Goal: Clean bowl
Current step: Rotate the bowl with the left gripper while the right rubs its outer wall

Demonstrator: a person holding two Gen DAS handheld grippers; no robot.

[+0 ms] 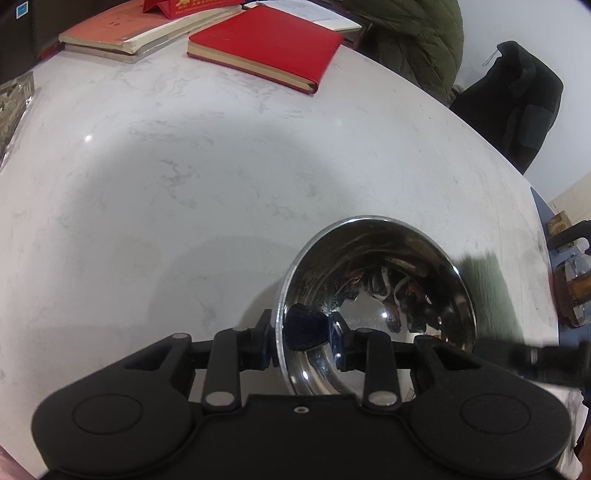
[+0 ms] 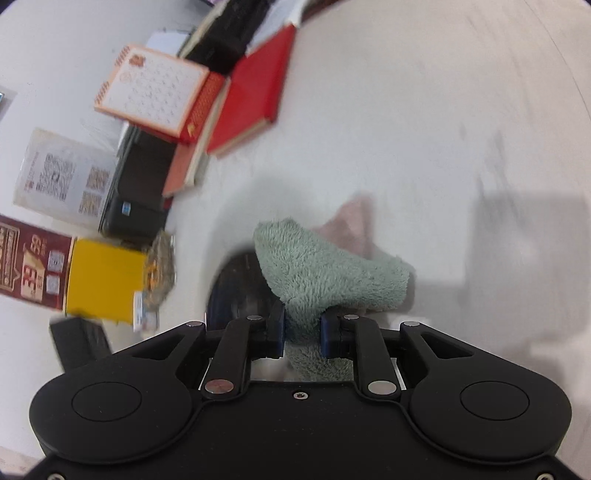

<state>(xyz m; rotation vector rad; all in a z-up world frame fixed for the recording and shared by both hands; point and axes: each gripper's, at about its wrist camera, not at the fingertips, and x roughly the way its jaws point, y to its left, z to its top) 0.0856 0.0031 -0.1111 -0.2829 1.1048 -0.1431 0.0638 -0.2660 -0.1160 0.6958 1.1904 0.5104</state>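
Note:
A shiny steel bowl (image 1: 373,251) is tipped on its side over the white marble table (image 1: 177,177). My left gripper (image 1: 303,332) is shut on its near rim, one finger outside the wall and one inside. In the right wrist view my right gripper (image 2: 303,332) is shut on a fluffy green cloth (image 2: 325,273) with a pink underside. The cloth bulges out ahead of the fingers, right beside the bowl's dark opening (image 2: 236,288). In the left wrist view the green cloth (image 1: 487,295) is a blur at the bowl's right rim, with the right gripper's dark body below it.
A red notebook (image 1: 269,44) and stacked books (image 1: 136,29) lie at the table's far side. A glass teapot (image 1: 572,288) stands at the right edge, and a dark chair (image 1: 517,99) is beyond it. A desk calendar (image 2: 155,88) and a yellow box (image 2: 107,280) sit to the left.

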